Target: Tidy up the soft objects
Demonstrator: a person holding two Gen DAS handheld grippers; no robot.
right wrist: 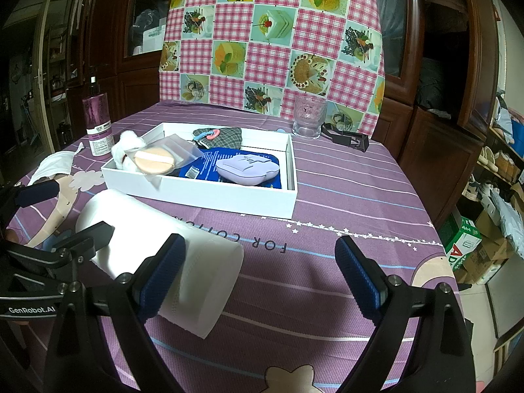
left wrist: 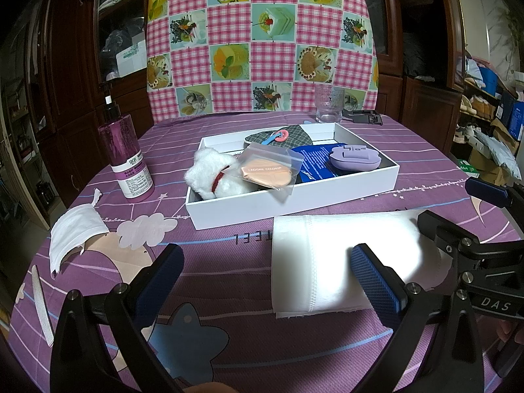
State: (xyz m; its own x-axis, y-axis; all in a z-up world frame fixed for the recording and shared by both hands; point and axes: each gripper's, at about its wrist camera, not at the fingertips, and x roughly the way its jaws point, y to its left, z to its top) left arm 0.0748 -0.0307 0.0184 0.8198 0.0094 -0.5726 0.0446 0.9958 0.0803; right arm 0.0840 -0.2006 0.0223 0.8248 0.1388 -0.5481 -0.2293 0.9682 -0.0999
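Note:
A white folded cloth (left wrist: 327, 258) (right wrist: 196, 249) lies flat on the purple tablecloth, just in front of the white box (left wrist: 294, 204) (right wrist: 229, 198). My left gripper (left wrist: 270, 281) is open; its right finger hangs over the cloth's near edge. My right gripper (right wrist: 262, 271) is also open, with its left finger over the cloth's right end. Inside the box are a white plush toy (left wrist: 213, 173), a bagged orange powder puff (left wrist: 267, 170) (right wrist: 155, 160), a plaid cloth (left wrist: 288, 136), a blue pack (left wrist: 314, 160) and a lilac case (left wrist: 355, 157) (right wrist: 247, 167). A white face mask (left wrist: 75, 232) lies at the left.
A purple pump bottle (left wrist: 127, 157) (right wrist: 98, 124) stands left of the box. A glass (left wrist: 329, 104) (right wrist: 308, 118) and a black clip (left wrist: 366, 116) (right wrist: 347, 137) sit behind it. A nail file (left wrist: 42, 308) lies by the table's left edge. A checked cushion (left wrist: 262, 39) backs the table.

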